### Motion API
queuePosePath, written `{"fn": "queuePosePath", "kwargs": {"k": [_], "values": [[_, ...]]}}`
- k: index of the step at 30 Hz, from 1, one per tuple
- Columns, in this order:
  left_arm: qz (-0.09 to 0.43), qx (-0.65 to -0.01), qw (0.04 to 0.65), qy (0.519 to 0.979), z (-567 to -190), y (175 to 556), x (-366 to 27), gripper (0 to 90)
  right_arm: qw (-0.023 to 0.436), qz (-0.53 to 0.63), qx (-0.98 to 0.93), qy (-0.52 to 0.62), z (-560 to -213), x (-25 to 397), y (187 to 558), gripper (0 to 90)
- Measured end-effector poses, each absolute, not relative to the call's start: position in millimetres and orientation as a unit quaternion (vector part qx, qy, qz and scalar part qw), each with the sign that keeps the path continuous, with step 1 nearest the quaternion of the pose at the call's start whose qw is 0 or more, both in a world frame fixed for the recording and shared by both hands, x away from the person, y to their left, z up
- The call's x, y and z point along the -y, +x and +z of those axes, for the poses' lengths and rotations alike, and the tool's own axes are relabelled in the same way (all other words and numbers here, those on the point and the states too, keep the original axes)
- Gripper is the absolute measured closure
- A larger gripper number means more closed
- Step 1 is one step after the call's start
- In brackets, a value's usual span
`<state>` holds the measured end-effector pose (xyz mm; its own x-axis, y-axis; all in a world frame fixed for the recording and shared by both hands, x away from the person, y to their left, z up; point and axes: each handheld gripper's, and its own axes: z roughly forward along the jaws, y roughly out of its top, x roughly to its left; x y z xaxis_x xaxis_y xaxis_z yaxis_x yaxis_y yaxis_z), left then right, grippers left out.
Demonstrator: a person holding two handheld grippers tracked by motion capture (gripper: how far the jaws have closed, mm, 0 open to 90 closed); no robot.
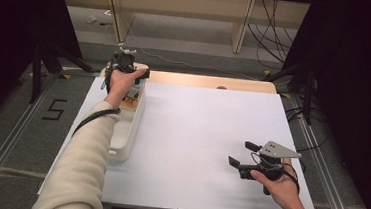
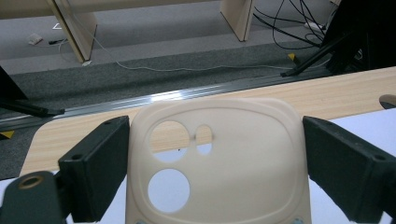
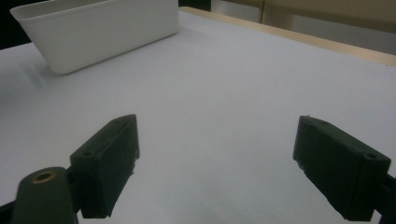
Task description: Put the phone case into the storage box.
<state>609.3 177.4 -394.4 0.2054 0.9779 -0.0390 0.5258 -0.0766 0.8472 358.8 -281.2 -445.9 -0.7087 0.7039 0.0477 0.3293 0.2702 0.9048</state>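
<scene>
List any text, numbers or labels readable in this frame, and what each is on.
"5": black tape figure on the grey floor, left of the table.
Nothing readable on the white bin, the cream phone case, or either hand-held gripper.

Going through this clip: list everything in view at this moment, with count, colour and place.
Phone case: one, cream with round cut-outs, between the left gripper's jaws; whether they clamp it is unclear.
Bin: one, white, long, on the table's left side.
Table: one, white sheet over light wood; wood strip bare at the far edge.
Number 5 mark: one, black, on the grey floor left of the table.
Cables: several, black, on the floor at the far right.
Left gripper: one, black, over the bin's far end.
Right gripper: one, black, jaws wide apart and empty, over the table's near right.
Sleeves: two, cream.
</scene>
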Motion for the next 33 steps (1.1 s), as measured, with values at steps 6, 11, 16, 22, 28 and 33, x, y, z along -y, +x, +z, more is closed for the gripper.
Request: {"fn": "queuePosePath", "kwargs": {"k": [6, 11, 16, 22, 28, 33], "values": [[0.291, -0.559, 0.386, 0.674, -396.5, 608.9, -177.5, 10.4, 0.186, 0.504, -0.775, 0.333, -446.1, 281.1, 358.8, 15.4], [0.289, -0.561, 0.387, 0.673, -395.4, 608.7, -178.9, 10.4, 0.186, 0.503, -0.776, 0.333, -446.0, 280.9, 358.6, 15.4], [0.287, -0.560, 0.387, 0.673, -395.5, 608.6, -179.2, 10.3, 0.185, 0.503, -0.776, 0.333, -445.9, 280.5, 358.5, 15.4], [0.287, -0.561, 0.385, 0.674, -396.0, 608.9, -178.5, 10.3, 0.185, 0.503, -0.776, 0.332, -446.0, 280.3, 358.5, 15.4], [0.287, -0.562, 0.384, 0.674, -396.7, 608.5, -178.5, 10.2, 0.185, 0.504, -0.776, 0.332, -446.1, 280.5, 358.7, 15.4], [0.286, -0.561, 0.385, 0.675, -397.4, 607.9, -179.1, 10.1, 0.184, 0.504, -0.776, 0.332, -446.1, 280.2, 358.5, 15.4]]}}
